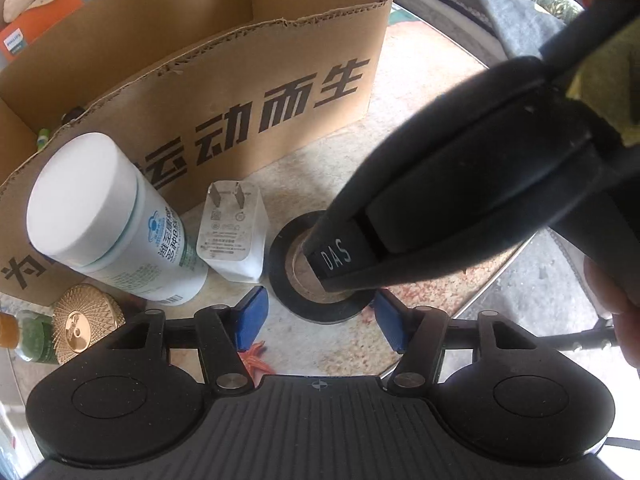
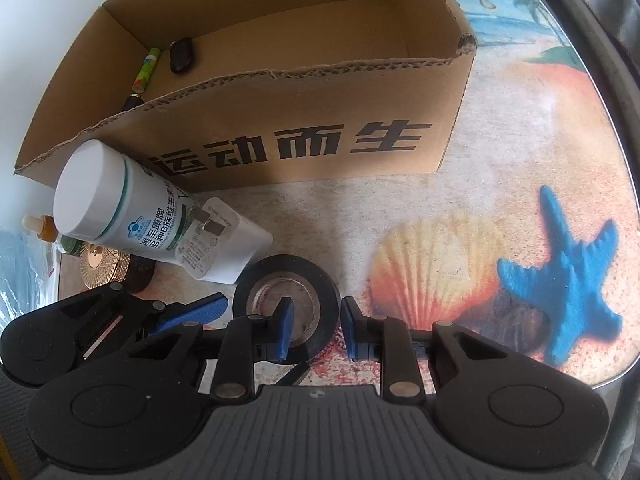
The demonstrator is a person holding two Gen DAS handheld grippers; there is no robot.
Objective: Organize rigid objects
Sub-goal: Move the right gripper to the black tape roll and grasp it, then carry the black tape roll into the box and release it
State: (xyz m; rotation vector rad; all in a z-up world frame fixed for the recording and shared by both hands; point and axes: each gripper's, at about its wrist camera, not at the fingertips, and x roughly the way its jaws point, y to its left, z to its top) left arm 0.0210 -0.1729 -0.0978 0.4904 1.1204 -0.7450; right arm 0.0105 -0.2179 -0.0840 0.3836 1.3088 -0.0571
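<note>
A black tape roll (image 1: 280, 280) (image 2: 256, 276) lies flat on the printed tabletop in front of the cardboard box (image 1: 248, 92) (image 2: 304, 92). My right gripper (image 2: 319, 328) points down at it: one blue finger stands in the roll's hole, the other outside its right wall, and a small gap shows at the inner pad. My left gripper (image 1: 320, 322) is open, its blue fingertips (image 1: 250, 320) either side of the roll's near edge without touching it. A white charger plug (image 1: 234, 236) (image 2: 224, 244) and a white bottle (image 1: 108, 216) (image 2: 120, 204) stand left of the roll.
A gold ribbed lid (image 1: 86, 316) (image 2: 102, 264) and a small green bottle (image 1: 34, 334) sit at the far left. Inside the box lie a green pen (image 2: 146, 66) and a small black object (image 2: 182, 54). The round table's rim (image 2: 624, 160) curves along the right.
</note>
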